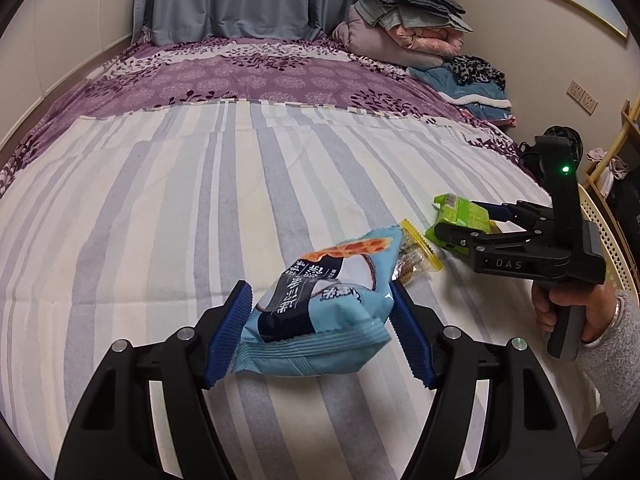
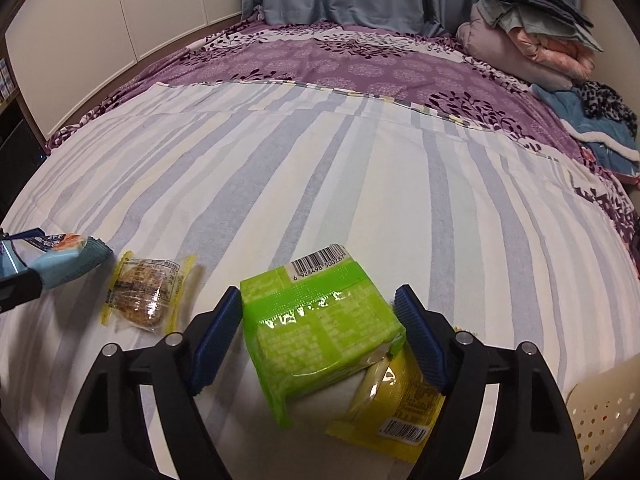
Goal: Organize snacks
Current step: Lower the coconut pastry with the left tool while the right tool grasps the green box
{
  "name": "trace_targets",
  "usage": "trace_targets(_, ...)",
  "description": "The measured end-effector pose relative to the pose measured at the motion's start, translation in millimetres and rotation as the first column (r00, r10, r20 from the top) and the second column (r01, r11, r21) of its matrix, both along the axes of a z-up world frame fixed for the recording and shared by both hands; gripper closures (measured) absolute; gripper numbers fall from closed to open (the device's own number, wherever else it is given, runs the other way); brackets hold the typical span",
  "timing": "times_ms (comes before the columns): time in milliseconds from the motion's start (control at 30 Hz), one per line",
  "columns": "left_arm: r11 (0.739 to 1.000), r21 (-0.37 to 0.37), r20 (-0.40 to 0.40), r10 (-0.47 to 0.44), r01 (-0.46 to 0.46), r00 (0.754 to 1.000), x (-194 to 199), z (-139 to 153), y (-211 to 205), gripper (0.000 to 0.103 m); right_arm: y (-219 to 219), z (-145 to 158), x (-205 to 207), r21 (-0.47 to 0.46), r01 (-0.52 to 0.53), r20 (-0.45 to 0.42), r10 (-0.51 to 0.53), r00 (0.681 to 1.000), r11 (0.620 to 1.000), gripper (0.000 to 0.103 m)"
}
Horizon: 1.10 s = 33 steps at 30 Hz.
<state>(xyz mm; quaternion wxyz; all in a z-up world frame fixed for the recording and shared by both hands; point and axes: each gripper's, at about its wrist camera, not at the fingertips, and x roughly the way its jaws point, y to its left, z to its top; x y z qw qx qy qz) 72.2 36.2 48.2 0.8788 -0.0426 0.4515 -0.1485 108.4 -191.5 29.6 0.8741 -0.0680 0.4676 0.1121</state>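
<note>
Jaws of my right gripper [image 2: 318, 336] straddle the green pack [image 2: 320, 332], not yet pinching; I close squarely. Left gripper [image 1: 320, 334] grips the blue bag [image 1: 320, 312].

Bed [image 1: 200, 200] with a striped sheet over a purple floral cover, grey-blue curtains [image 1: 224, 0] behind it, folded bedding [image 1: 404, 20] piled by the beige wall [image 1: 532, 52].

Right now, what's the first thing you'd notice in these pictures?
The bright green snack pack pops out, sitting between the right gripper's blue pads on the striped bedsheet. Next is the light blue snack bag, pinched in the left gripper, with a small yellow-edged cookie packet lying between them.
</note>
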Motion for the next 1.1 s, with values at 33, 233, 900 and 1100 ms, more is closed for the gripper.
trace_targets(33, 1.0, 0.005, -0.009, 0.002, -0.002, 1.0, 0, -2, 0, 0.031, 1, 1, -2, 0.007, -0.001, 0.002, 0.001, 1.0, 1.0, 0.027)
trace_targets(233, 1.0, 0.024, -0.046, -0.002, 0.003, 0.999, -1, -17, -2, 0.021, 1, 9, -18, 0.044, 0.001, 0.01, -0.001, 1.0, 0.999, 0.032)
trace_targets(900, 0.999, 0.009, -0.021, 0.047, -0.046, 0.999, -8, -11, 1, 0.043, 16, -9, -39, 0.039, -0.031, -0.027, 0.032, 0.999, 0.999, 0.027)
trace_targets(1100, 0.999, 0.017, 0.028, 0.031, -0.032, 0.999, -18, 12, -6, 0.043, 15, -5, -46, 0.03, 0.003, -0.01, -0.003, 1.0, 1.0, 0.041)
